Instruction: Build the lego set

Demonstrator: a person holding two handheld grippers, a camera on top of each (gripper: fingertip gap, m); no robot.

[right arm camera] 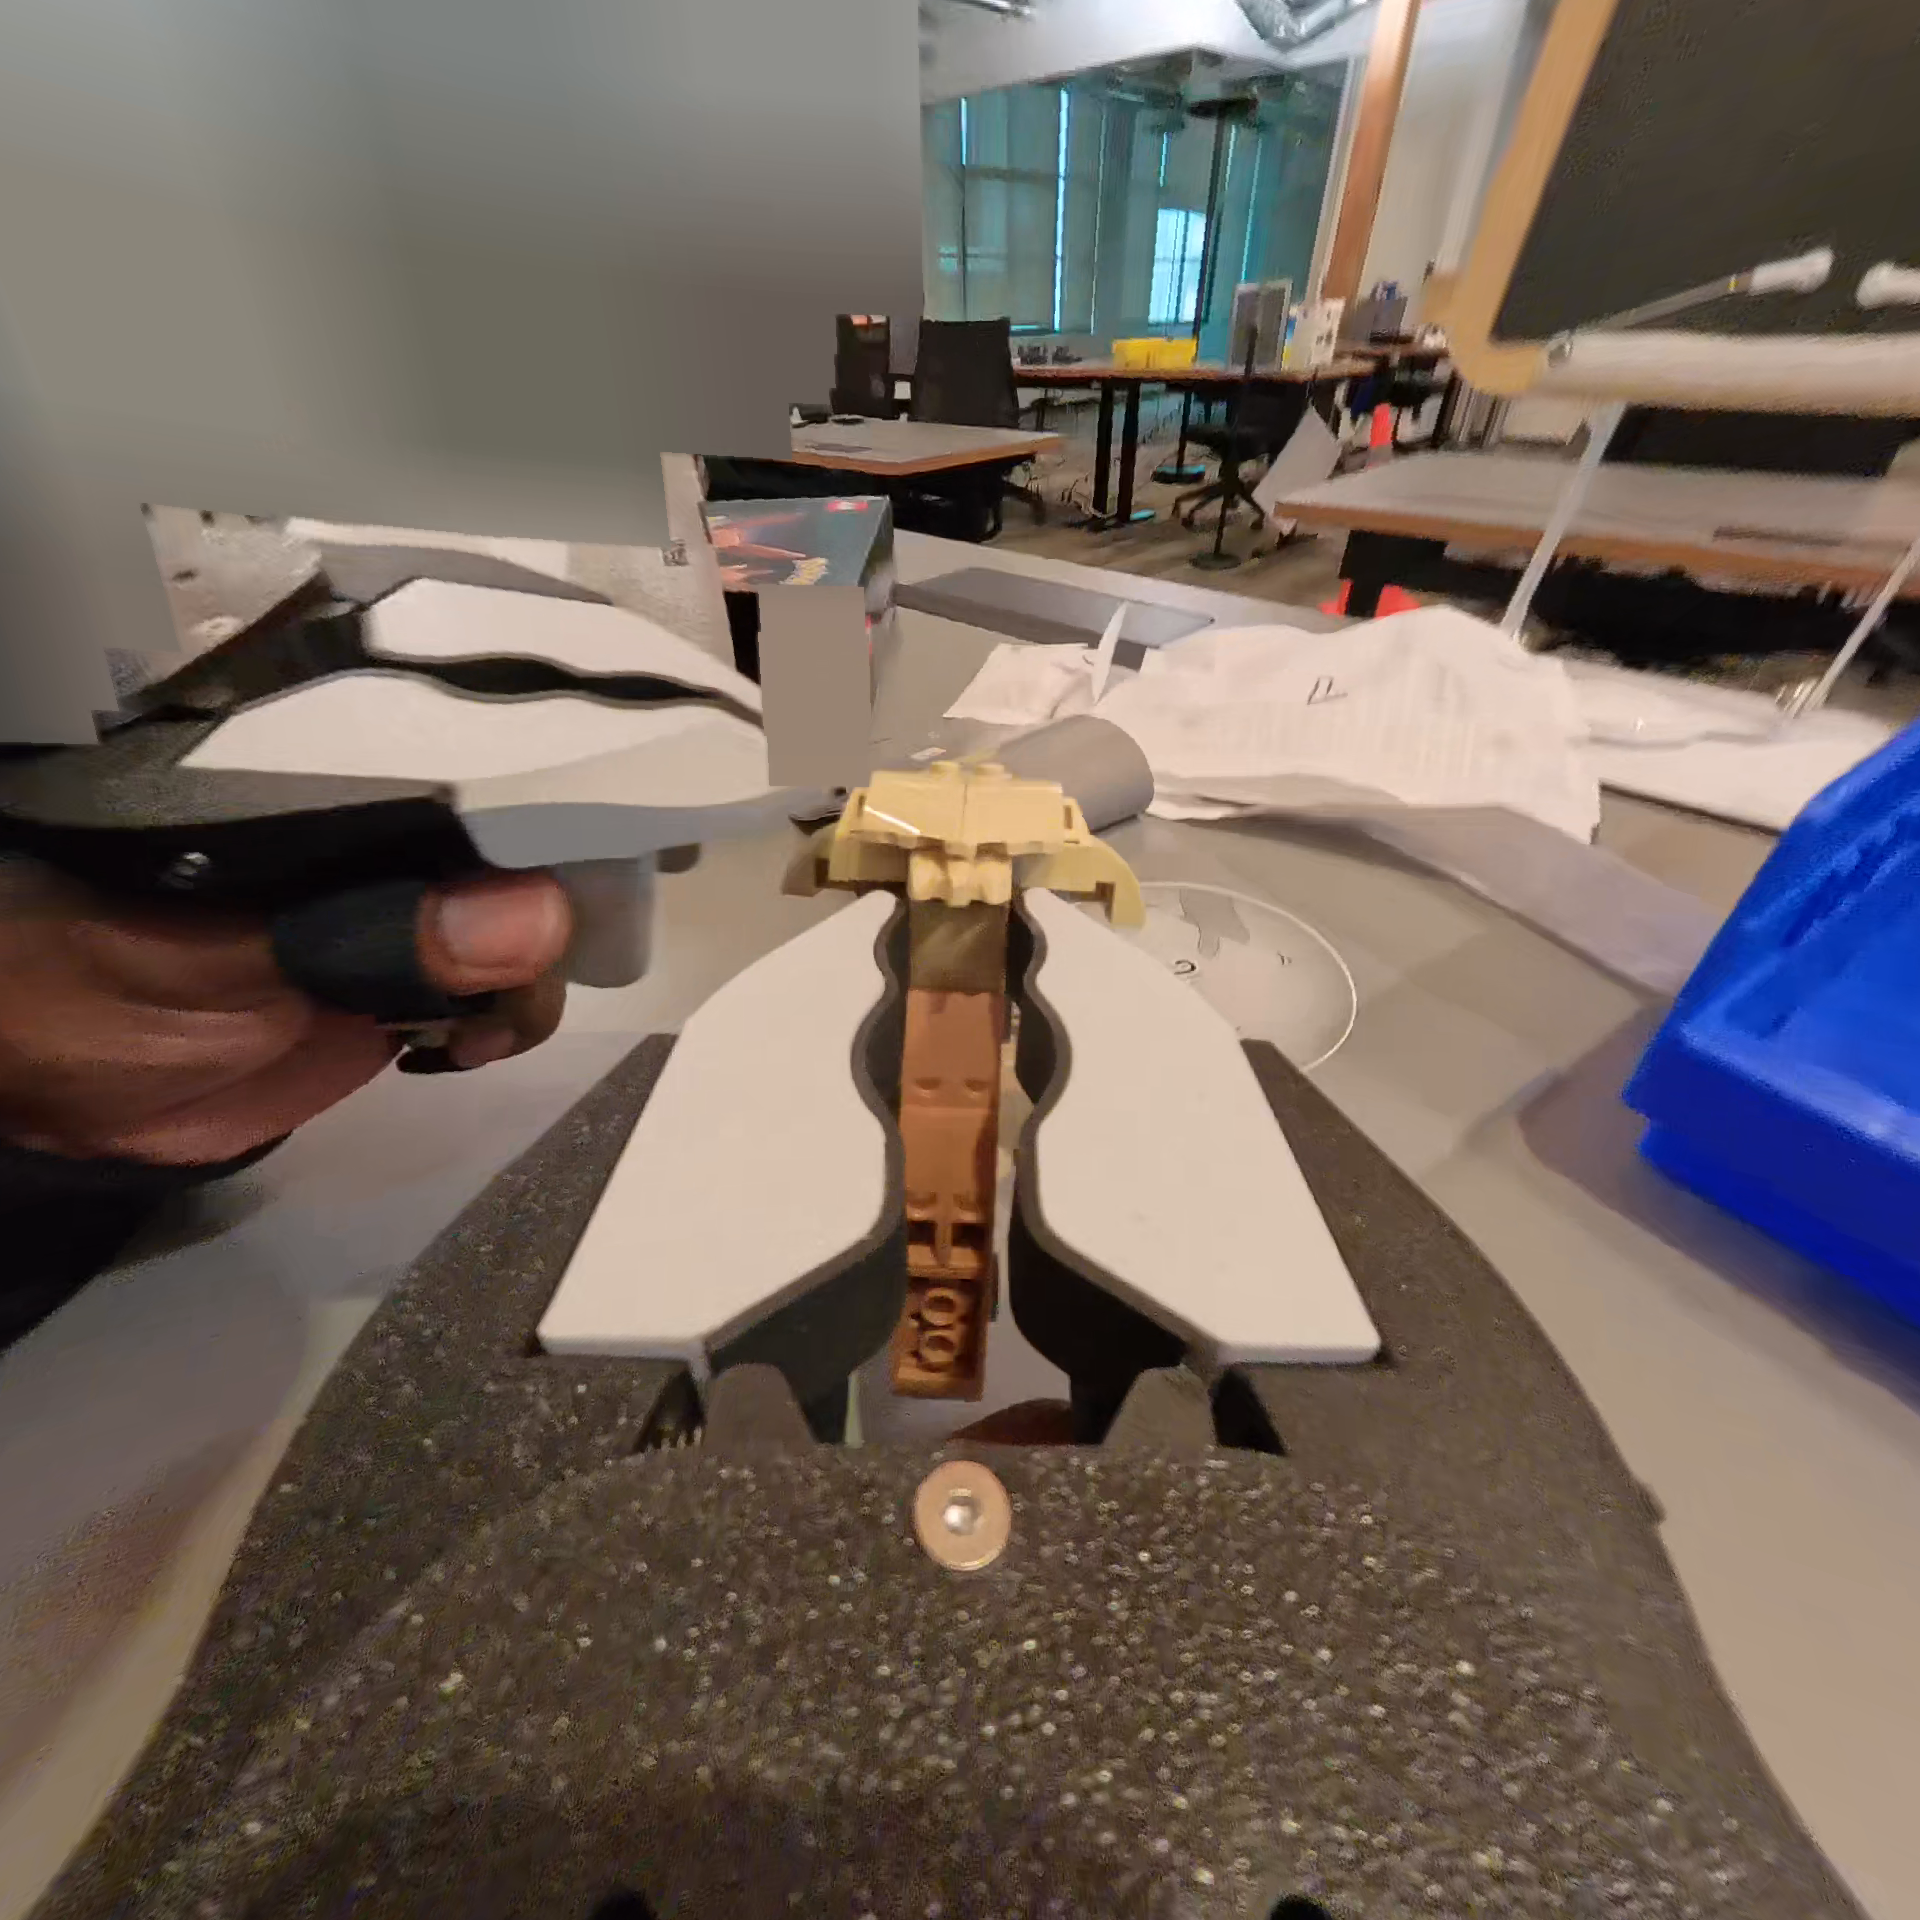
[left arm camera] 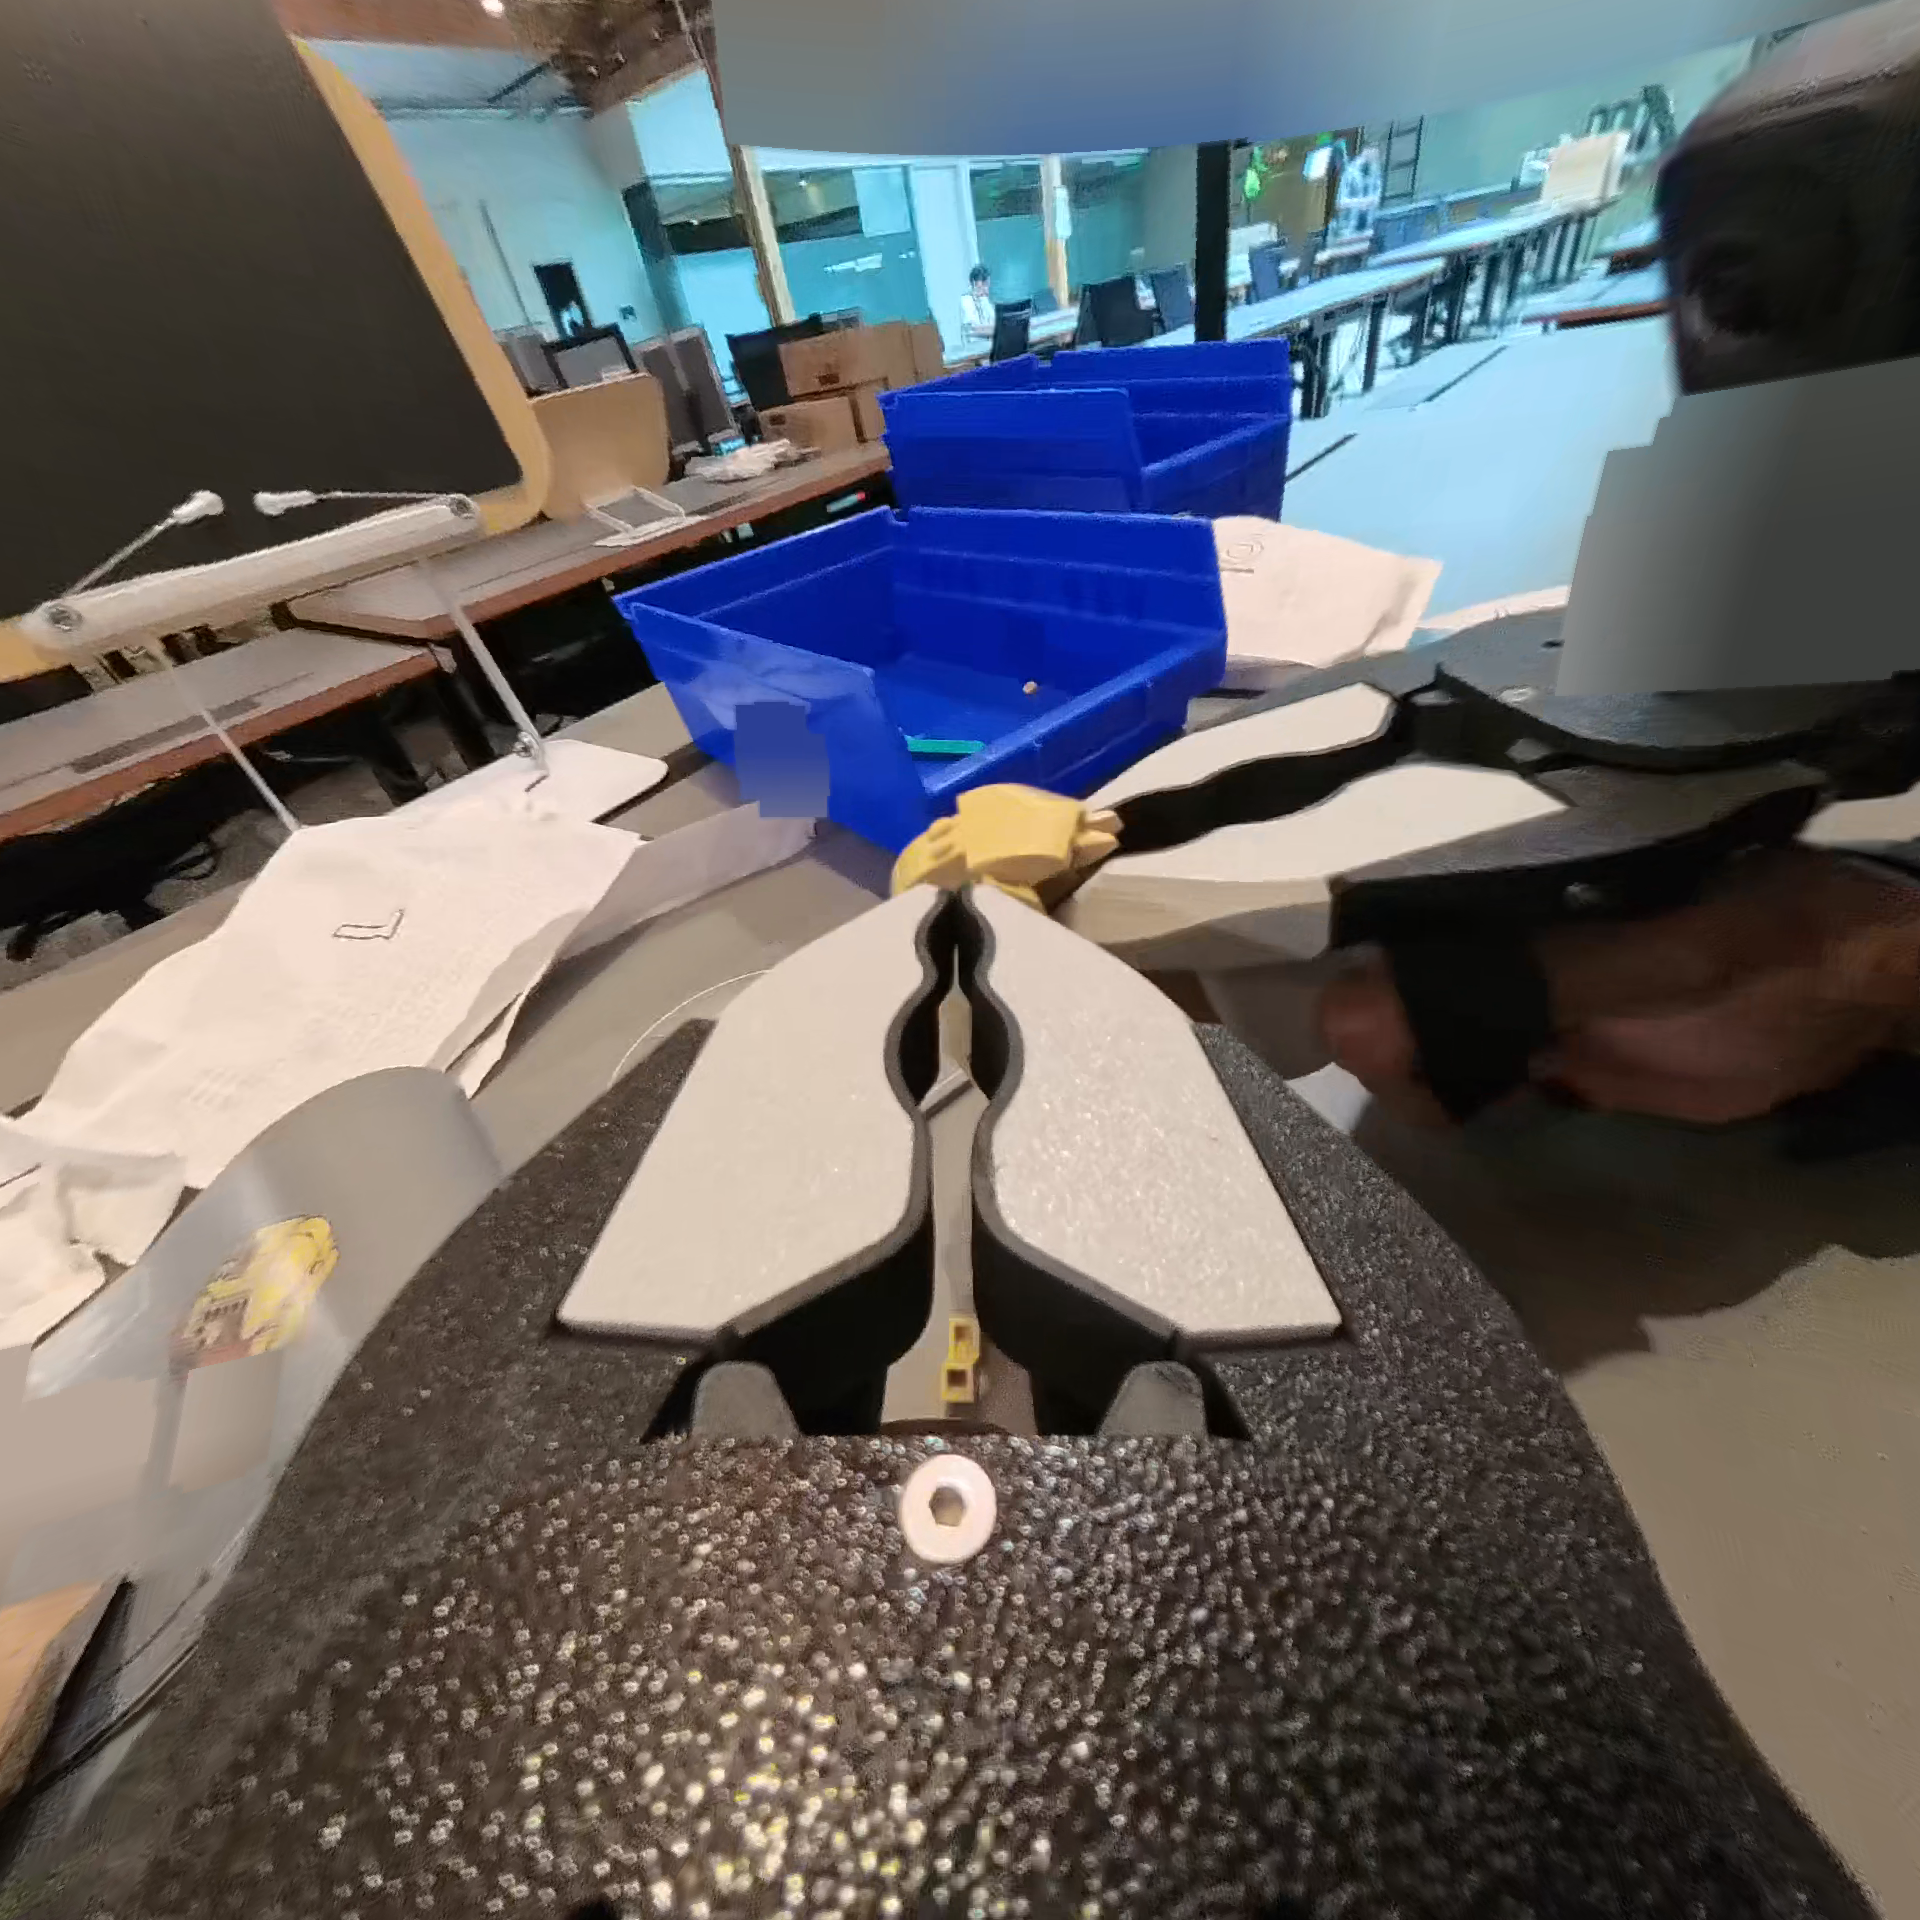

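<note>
My right gripper [right arm camera: 951,914] is shut on a brick assembly: a brown column [right arm camera: 948,1101] runs between its pads and a tan cap [right arm camera: 961,821] sticks out past the fingertips. It is held above the grey table [right arm camera: 1455,1039]. In the left wrist view this gripper [left arm camera: 1117,821] comes in from the right with the tan cap [left arm camera: 1008,836] at its tips. My left gripper [left arm camera: 956,899] is shut, with its tips right against the near edge of the tan cap. In the right wrist view it [right arm camera: 810,802] meets the cap's left end. A small yellow piece [left arm camera: 961,1371] shows below its fingers.
A blue bin [left arm camera: 707,665] holding a green strip [left arm camera: 940,744] stands just behind the grippers, with more blue bins [left arm camera: 1091,436] stacked beyond it. White paper sheets [left arm camera: 343,935] lie at the left. A framed black board [left arm camera: 208,260] stands on a stand. A printed box [right arm camera: 800,551] sits farther back. The tips of both grippers are at nearly the same place.
</note>
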